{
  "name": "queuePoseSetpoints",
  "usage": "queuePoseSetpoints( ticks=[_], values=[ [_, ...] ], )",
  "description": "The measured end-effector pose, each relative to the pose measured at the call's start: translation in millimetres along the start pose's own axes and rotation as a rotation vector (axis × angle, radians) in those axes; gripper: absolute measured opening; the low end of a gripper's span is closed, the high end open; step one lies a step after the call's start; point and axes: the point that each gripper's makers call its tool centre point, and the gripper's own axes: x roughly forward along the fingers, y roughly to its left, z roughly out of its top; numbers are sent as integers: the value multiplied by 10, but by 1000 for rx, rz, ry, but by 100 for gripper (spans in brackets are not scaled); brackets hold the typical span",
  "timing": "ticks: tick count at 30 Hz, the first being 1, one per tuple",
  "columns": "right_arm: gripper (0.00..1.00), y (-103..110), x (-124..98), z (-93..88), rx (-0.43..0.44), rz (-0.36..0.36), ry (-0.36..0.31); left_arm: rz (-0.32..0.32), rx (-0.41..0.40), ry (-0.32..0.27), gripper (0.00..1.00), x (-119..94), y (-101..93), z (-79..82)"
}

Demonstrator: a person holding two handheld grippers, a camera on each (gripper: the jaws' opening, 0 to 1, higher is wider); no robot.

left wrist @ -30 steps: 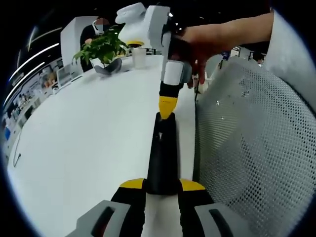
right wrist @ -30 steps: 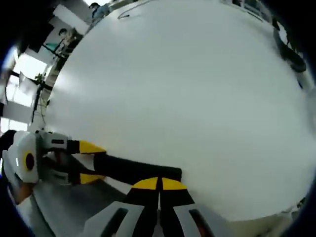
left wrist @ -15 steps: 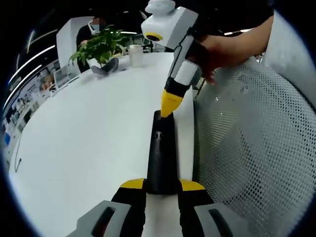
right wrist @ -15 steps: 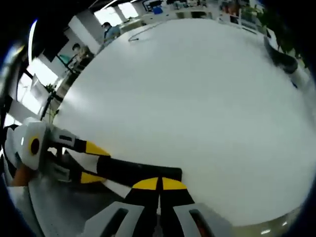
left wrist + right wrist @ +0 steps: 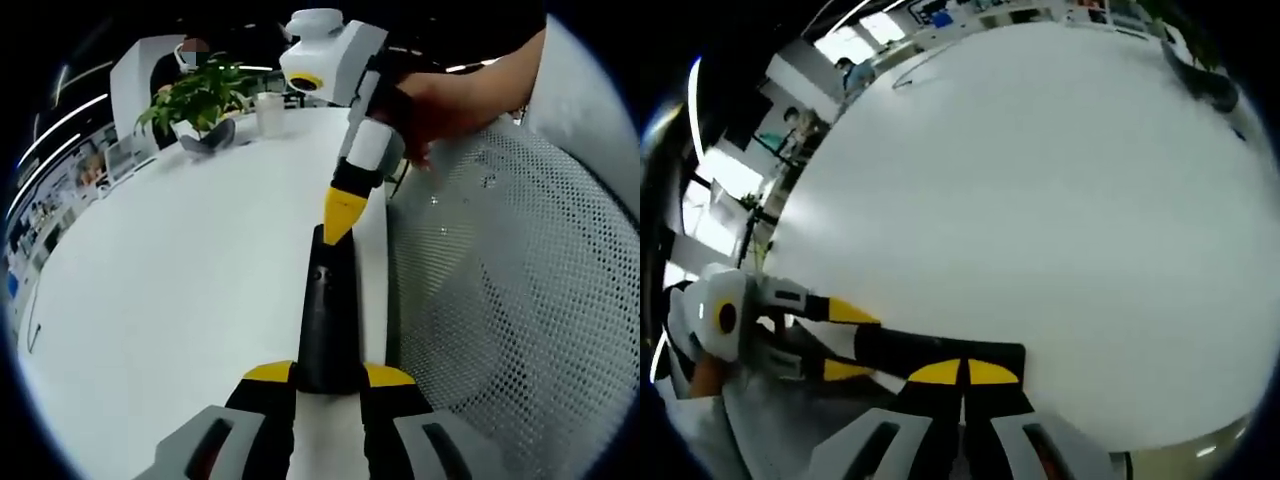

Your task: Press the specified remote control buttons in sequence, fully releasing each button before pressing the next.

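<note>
Remote (image 5: 326,318) on table (image 5: 170,280) (plant (image 5: 200,95) behind).

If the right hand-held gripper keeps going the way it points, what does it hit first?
Probably the black remote control: the right hand-held gripper, jaws closed, aims down at its far end, about touching; exact gap unclear.

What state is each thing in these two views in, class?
Remote control: lying flat on the white table, near its edge, clamped at one end.
Left tool: shut on the remote control.
Right tool: tips together, at the remote's far end.
Potted plant: upright at the table's far side.
Mesh chair: beside the table.
</note>
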Motion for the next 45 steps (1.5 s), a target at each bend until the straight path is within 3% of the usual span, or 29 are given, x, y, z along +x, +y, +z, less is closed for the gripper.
queuePoseSetpoints(
  ticks=[9,19,21,25,36,45],
  values=[
    [0,-10,-4,-5,-40,-25,1,1,-6,-3,24,-3,-7,2],
    [0,-17,-5,6,12,-2,7,0,-13,-8,24,-6,-6,2],
    [0,-25,3,94,-8,-17,-48,2,-23,-16,24,-4,-6,10],
    [0,86,-6,163,2,53,-79,1,-2,-16,24,1,-12,9],
    [0,125,94,78,-72,31,-27,0,2,-17,24,-1,-10,7],
    [0,99,75,69,-48,35,-27,-1,-7,-19,24,-2,-12,6]
  ],
)
